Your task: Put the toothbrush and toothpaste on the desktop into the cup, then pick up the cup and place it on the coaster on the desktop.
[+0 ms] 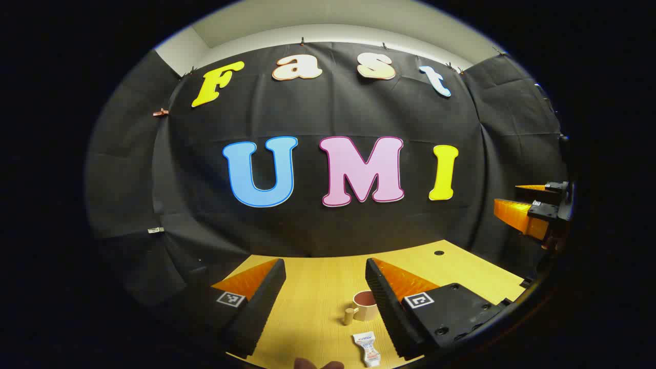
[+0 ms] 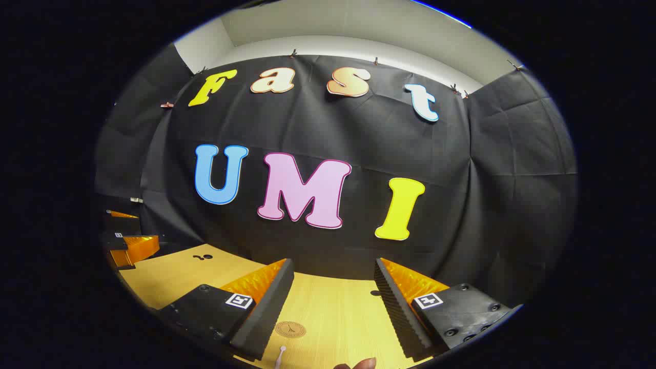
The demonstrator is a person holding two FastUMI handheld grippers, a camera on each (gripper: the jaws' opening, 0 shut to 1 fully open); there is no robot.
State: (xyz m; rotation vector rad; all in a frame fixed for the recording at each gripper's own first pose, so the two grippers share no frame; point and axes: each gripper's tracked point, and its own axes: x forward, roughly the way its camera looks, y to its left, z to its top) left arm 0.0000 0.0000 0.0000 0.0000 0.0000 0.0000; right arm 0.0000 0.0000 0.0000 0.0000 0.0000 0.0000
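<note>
In the left gripper view, a pink cup (image 1: 365, 303) with a cream handle stands on the wooden desktop (image 1: 318, 297), just left of my right finger. A white toothpaste tube (image 1: 367, 348) lies in front of it. My left gripper (image 1: 325, 277) hovers open above the desk, nothing between its fingers. The right gripper (image 1: 533, 205) shows far right, apart from the cup. In the right gripper view, a round brown coaster (image 2: 290, 329) lies flat, and a white toothbrush tip (image 2: 280, 354) pokes in at the bottom edge. My right gripper (image 2: 333, 279) is open and empty. The left gripper (image 2: 128, 241) shows far left.
The black cloth wall rises right behind the desk's far edge. Small dark holes (image 1: 438, 252) (image 2: 202, 257) mark the desktop near its back. A fingertip (image 2: 365, 364) of the person's hand shows at the bottom of the right gripper view.
</note>
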